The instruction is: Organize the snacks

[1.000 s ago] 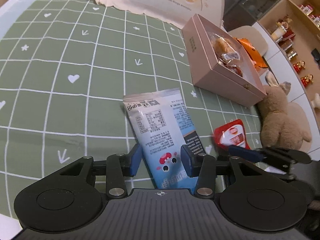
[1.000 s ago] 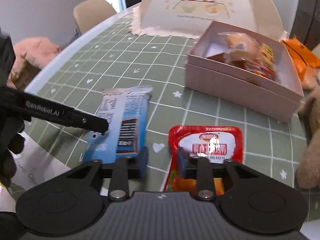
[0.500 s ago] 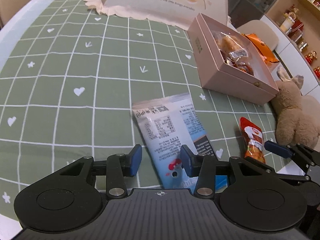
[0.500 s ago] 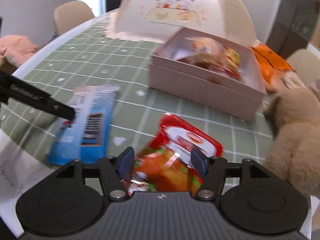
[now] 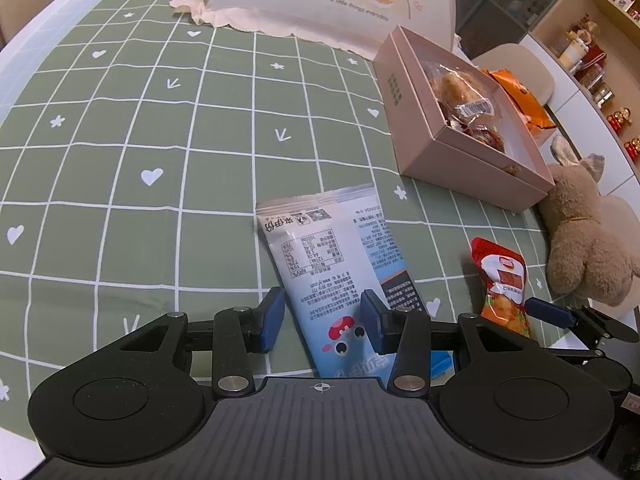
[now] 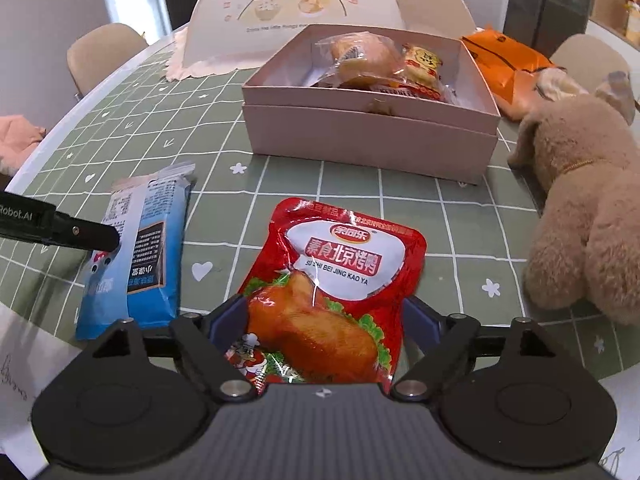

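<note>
1. We are taking the pink box as our landmark: it is sitting open on the green checked cloth, already holding wrapped pastries and small packets, so we are judging it to be the place where the snacks are being collected.
2. We are holding the right tongs over the red pouch, which is lying flat on the cloth in front of the box, nearer to us. The jaws are opening wide, with the pouch's lower end between them; the pads are not pressing it that we can see. We are probably widening to span its full width.
3. We are holding the left tongs at a middling gap astride the blue packet, which is lying to the left of the red pouch and in front of the box. The pads are standing clear of its sides, so nothing is gripped.
4. On the red pouch we are reading "SU SHI BEI JING KAO YA" under Chinese characters, with a roast duck picture.
5. The blue packet is showing a nutrition table and a small mushroom cartoon; its print is too small to read.
6. Behind the box, a food cover is reading "Enjoy the little things everyday". A plush toy is lying right of the box, an orange bag beyond it.
</note>
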`<state>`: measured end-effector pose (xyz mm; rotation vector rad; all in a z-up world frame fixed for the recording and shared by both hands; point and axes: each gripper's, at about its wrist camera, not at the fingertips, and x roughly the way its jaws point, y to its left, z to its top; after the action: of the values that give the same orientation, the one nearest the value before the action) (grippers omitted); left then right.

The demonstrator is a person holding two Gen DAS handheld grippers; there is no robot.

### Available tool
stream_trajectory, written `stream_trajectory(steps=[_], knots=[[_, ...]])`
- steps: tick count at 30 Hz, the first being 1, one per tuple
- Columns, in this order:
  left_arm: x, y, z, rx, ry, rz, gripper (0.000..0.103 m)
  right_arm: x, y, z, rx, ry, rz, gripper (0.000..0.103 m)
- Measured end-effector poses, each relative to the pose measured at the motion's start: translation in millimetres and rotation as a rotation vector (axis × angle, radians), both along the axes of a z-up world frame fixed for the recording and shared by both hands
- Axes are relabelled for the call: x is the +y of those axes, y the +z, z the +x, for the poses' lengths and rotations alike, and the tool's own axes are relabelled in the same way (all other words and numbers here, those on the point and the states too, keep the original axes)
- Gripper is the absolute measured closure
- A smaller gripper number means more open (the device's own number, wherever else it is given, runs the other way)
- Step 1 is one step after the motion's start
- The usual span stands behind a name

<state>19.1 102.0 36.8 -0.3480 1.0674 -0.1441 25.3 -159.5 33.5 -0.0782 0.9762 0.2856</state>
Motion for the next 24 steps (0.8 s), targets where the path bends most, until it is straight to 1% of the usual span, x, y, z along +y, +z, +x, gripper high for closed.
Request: stream_trajectory(steps=[3, 8, 10, 13, 15, 17, 19, 21, 24], knots=[[-0.1, 0.1, 0.1, 0.0, 0.0, 0.0, 0.056, -3.1, 1.7, 2.2, 0.016, -0.017, 0.022, 0.018], [-0.9, 0.2, 0.7, -0.001, 0.001, 0.001, 0.056, -15.3, 12.3, 12.9, 0.069, -0.13, 0.19, 0.018], [-1.6, 0.4, 0.9, -0.002, -0.001, 0.006, 0.056, -10.3, 19.2, 14.1, 0.035, -0.131, 0.198, 0.018], [-2.1, 0.5, 1.7, 0.0, -0.004, 0.012, 0.056, 12.0, 25.1, 12.9, -0.022, -0.033, 0.132, 0.018], [-1.1, 0.4, 2.4, 0.004, 0.001, 0.005, 0.056, 27.6, 23.9, 9.5, -0.052, 0.027, 0.083, 0.024], [1.2, -0.3, 2.7, 0.01, 0.014, -0.014, 0.056, 42.6, 20.9, 4.7, -0.08, 0.078, 0.035, 0.061], [3.4, -1.2, 1.6, 0.016, 0.028, -0.04, 0.056, 54.4, 17.9, 2.7, -0.084, 0.137, 0.003, 0.067], [3.2, -1.4, 0.4, 0.017, 0.03, -0.046, 0.056, 61.3, 19.3, -0.1, -0.098, 0.17, 0.004, 0.067], [2.6, -1.4, -0.8, 0.015, 0.03, -0.048, 0.056, 70.3, 23.9, -7.1, -0.093, 0.257, 0.03, 0.066]])
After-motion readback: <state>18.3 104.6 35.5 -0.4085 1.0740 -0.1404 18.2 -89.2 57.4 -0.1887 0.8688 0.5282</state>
